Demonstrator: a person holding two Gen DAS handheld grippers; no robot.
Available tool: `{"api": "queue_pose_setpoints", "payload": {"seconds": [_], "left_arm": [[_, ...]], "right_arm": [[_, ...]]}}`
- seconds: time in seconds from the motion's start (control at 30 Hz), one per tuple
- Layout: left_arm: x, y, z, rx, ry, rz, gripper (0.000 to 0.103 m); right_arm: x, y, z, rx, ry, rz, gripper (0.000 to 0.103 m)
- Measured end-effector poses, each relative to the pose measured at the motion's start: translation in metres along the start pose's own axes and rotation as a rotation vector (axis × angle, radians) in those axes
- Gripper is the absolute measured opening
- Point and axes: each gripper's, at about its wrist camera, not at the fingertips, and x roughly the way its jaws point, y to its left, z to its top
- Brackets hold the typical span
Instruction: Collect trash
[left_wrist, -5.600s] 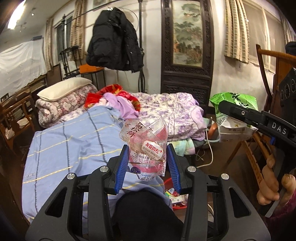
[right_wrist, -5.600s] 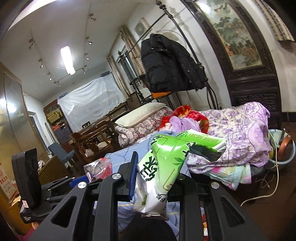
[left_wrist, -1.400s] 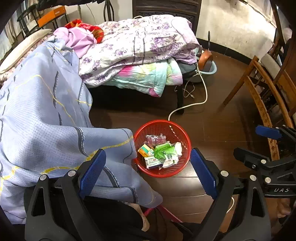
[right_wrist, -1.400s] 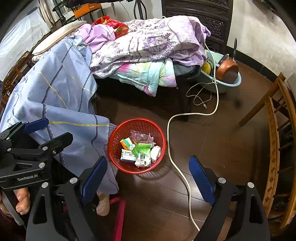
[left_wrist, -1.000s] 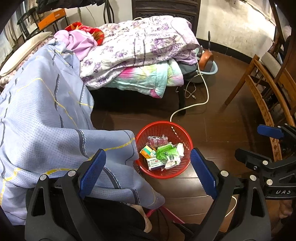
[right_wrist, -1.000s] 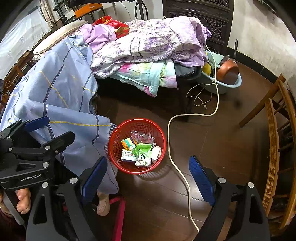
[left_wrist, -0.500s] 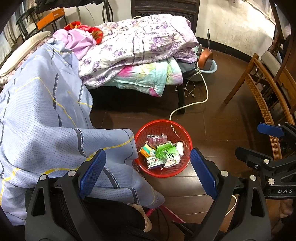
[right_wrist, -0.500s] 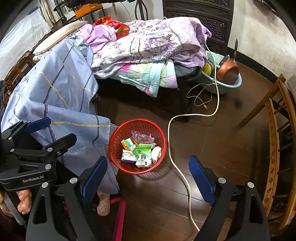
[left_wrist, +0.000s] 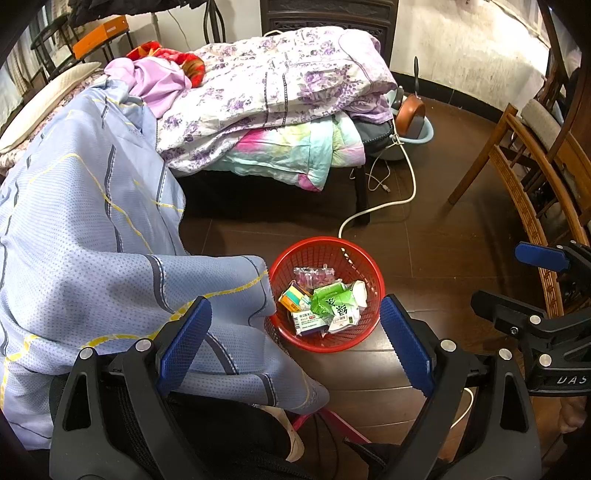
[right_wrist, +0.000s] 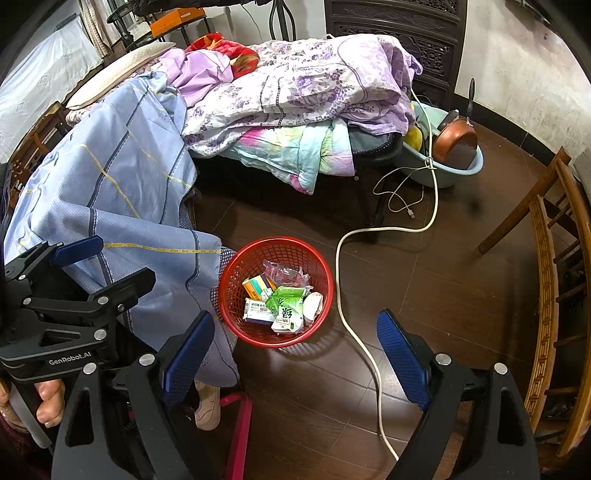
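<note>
Left gripper: the black left gripper with blue finger pads (left_wrist: 295, 341) is held above the dark wooden floor (left_wrist: 436, 236), its fingers spread wide with nothing between them.
Right gripper: the black right gripper with blue finger pads (right_wrist: 295, 341) is also spread wide and empty; in the left wrist view it shows at the right edge (left_wrist: 532, 284).
Basket: a round red plastic mesh basket (right_wrist: 236, 291) stands on the floor just beside the hanging edge of a light blue bedsheet with yellow and dark stripes (right_wrist: 122, 177); seen from the left wrist (left_wrist: 373, 273), it lies between the two blue pads.
Basket contents: the collected trash is inside. A crumpled green snack bag with white print (right_wrist: 286, 301) lies in the middle, a clear plastic wrapper with pink and red print (right_wrist: 284, 273) toward the far wall, a small yellow and green carton (right_wrist: 255, 286) to the left, a flat white box with a blue and green label (right_wrist: 258, 312) at the near left, and a piece of white crumpled packaging (right_wrist: 313, 304) to the right. They overlap one another.
Basin: a light blue plastic basin (right_wrist: 476, 164) sits on the floor by the bed's corner and holds a copper-coloured pan with a black handle (right_wrist: 454, 142) and something yellow I cannot identify.
Cable: a white power cable (right_wrist: 354, 332) runs over the floor just to the right of the basket.
Bed: a purple floral quilt (right_wrist: 314, 85) lies heaped over a pastel tie-dye blanket (right_wrist: 295, 147).
</note>
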Motion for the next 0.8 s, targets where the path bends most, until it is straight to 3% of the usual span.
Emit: {"api": "queue_pose_setpoints", "payload": {"seconds": [0.8], "left_arm": [[0.0014, -0.0012, -0.0048, 0.020, 0.009, 0.003, 0.089]], "right_arm": [[-0.0008, 0.0010, 0.0001, 0.007, -0.002, 0.009, 0.088]]}}
